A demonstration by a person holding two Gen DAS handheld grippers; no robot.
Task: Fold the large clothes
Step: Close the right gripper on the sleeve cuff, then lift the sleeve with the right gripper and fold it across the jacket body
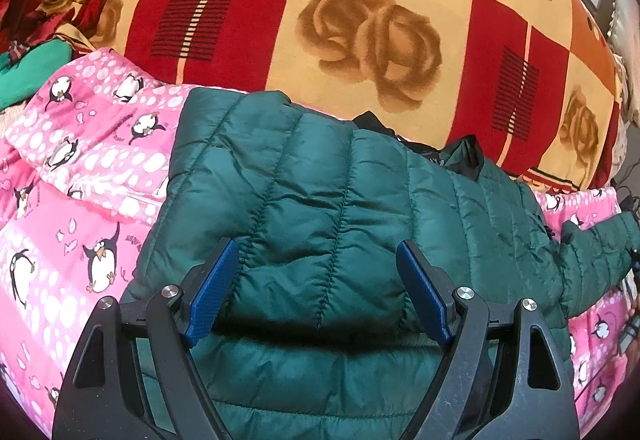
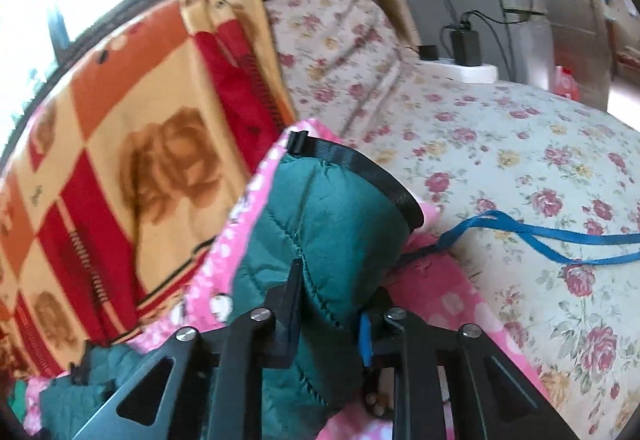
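A dark green quilted puffer jacket (image 1: 320, 192) lies on a pink penguin-print blanket (image 1: 80, 180). One sleeve is folded across its body, the other sleeve (image 1: 600, 252) stretches out to the right. My left gripper (image 1: 318, 264) is open, its blue pads (image 1: 212, 296) spread just above the folded part, holding nothing. In the right wrist view my right gripper (image 2: 330, 304) is shut on the jacket's sleeve (image 2: 332, 224) near its black elastic cuff (image 2: 360, 168) and holds it lifted.
A red, orange and cream rose-print blanket (image 1: 360, 20) covers the bed behind the jacket. Red and green clothes (image 1: 40, 20) are piled at the far left. A floral sheet (image 2: 520, 160), a blue strap (image 2: 560, 240) and a power strip with chargers (image 2: 468, 64) lie to the right.
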